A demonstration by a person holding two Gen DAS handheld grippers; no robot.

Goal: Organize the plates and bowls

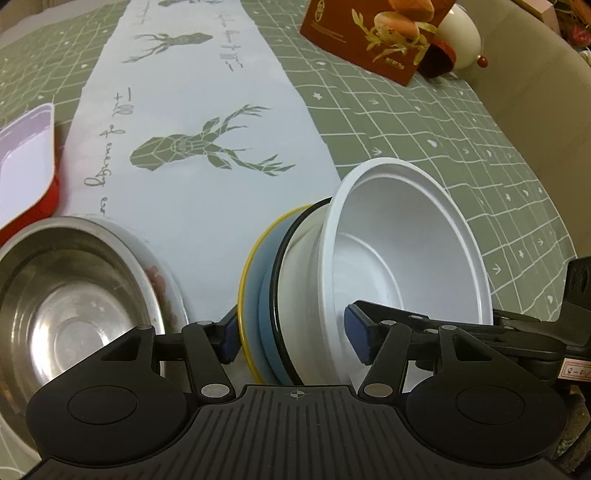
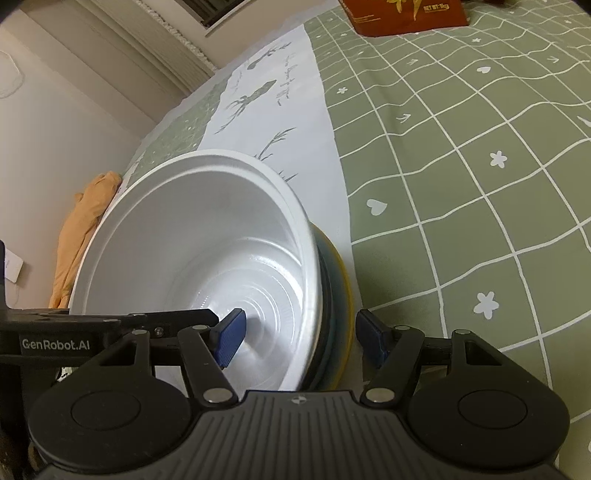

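Note:
A nested stack sits between both grippers: a white bowl [image 1: 406,251] on top, a black-rimmed white bowl [image 1: 299,295] under it, and a blue plate with a yellow rim [image 1: 251,288] at the bottom. My left gripper [image 1: 295,336] straddles the stack's edge, one pad under the plate and one inside the white bowl; how tightly it clamps is unclear. My right gripper [image 2: 299,339] straddles the opposite edge the same way, one pad inside the white bowl [image 2: 207,229], one outside the yellow-rimmed plate [image 2: 341,295]. A steel bowl [image 1: 70,295] rests on a white plate [image 1: 173,280] at left.
A white-and-red rectangular dish [image 1: 26,170] lies at far left. A red box [image 1: 373,33] and a white pot [image 1: 461,33] stand at the far right. The green checked tablecloth [image 2: 461,184] has a white deer runner [image 1: 192,122]. An orange cloth [image 2: 81,225] hangs by the wall.

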